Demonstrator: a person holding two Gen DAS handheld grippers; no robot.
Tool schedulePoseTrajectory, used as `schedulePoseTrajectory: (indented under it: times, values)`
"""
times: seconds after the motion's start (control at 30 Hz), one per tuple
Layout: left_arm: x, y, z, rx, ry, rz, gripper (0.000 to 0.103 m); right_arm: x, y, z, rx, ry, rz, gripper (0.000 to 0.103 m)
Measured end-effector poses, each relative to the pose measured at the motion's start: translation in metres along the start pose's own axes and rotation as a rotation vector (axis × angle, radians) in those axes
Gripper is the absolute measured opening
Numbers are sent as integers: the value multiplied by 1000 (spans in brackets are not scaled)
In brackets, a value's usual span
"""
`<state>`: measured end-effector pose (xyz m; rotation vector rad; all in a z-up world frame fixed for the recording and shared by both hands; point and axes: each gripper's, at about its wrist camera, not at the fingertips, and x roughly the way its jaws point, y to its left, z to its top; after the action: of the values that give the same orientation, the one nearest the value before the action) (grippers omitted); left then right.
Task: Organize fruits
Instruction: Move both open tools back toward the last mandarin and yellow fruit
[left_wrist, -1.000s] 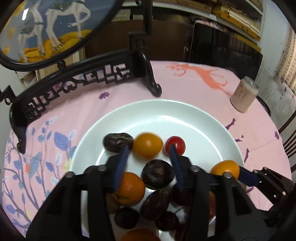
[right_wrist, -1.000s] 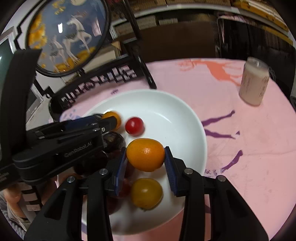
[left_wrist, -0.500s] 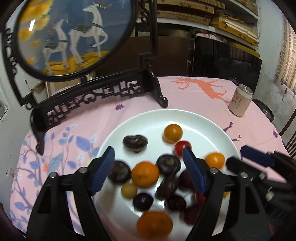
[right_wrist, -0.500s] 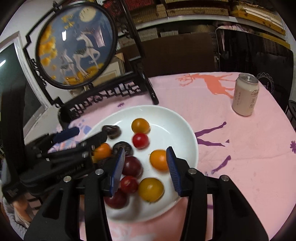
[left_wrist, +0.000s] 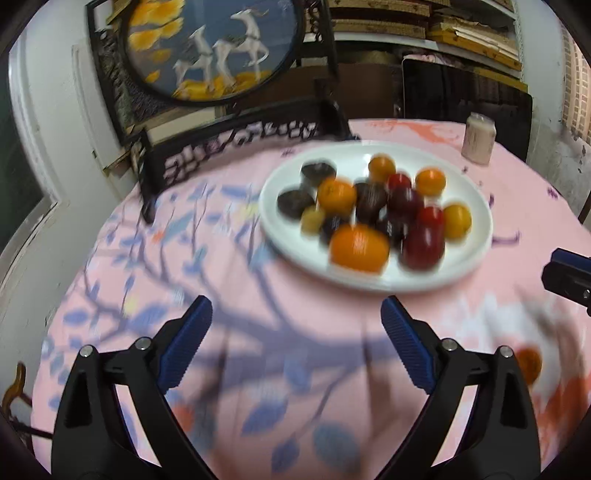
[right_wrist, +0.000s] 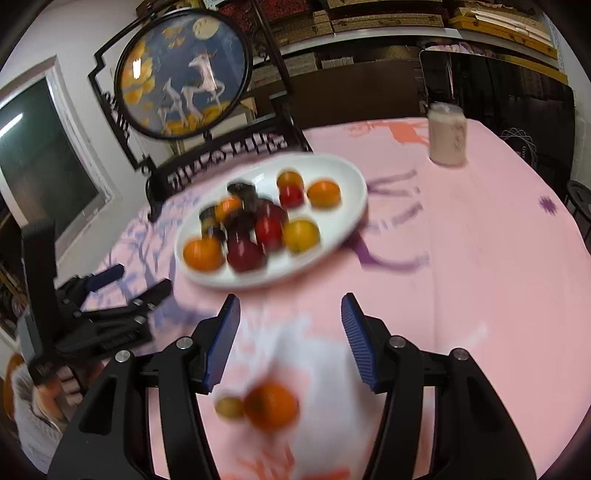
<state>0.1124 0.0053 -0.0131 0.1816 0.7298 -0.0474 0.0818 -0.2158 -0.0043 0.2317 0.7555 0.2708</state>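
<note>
A white plate (left_wrist: 476, 258) on the pink tablecloth holds several fruits: oranges (left_wrist: 359, 248), red and dark plums (left_wrist: 423, 246), small yellow ones. It also shows in the right wrist view (right_wrist: 347, 177). My left gripper (left_wrist: 295, 314) is open and empty, well back from the plate. My right gripper (right_wrist: 290, 310) is open and empty, also back from the plate. An orange (right_wrist: 270, 406) and a small yellow fruit (right_wrist: 229, 407) lie on the cloth between the right fingers' bases. The views are blurred.
A black carved stand with a round deer picture (left_wrist: 221, 48) stands behind the plate. A drink can (left_wrist: 478, 138) is at the far right; it also shows in the right wrist view (right_wrist: 448, 134). The left gripper shows at left in the right wrist view (right_wrist: 110, 314).
Both grippers have pulled back from the plate and opened wider. The right gripper let go of its orange, which now lies on the plate.
</note>
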Motion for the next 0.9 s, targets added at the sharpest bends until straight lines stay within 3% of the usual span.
schedulePoseTrajectory:
  times: [0.17, 0.27, 0.57, 0.63, 0.9]
  values:
    - [-18, -11, -30, 38, 20, -35, 97, -13, -3, -36, 8, 32, 8, 57]
    - [-30, -20, -36, 88, -14, 2, 98, -16, 6, -46, -31, 29, 4, 57]
    - [-35, -7, -36, 24, -4, -19, 99, 2, 20, -51, -79, 67, 6, 56]
    - [-37, -10, -36, 34, -13, -17, 99, 7, 22, -52, -78, 79, 17, 51]
    - [-39, -17, -39, 69, -18, -15, 100, 11, 6, -50, 41, 119, 116, 45]
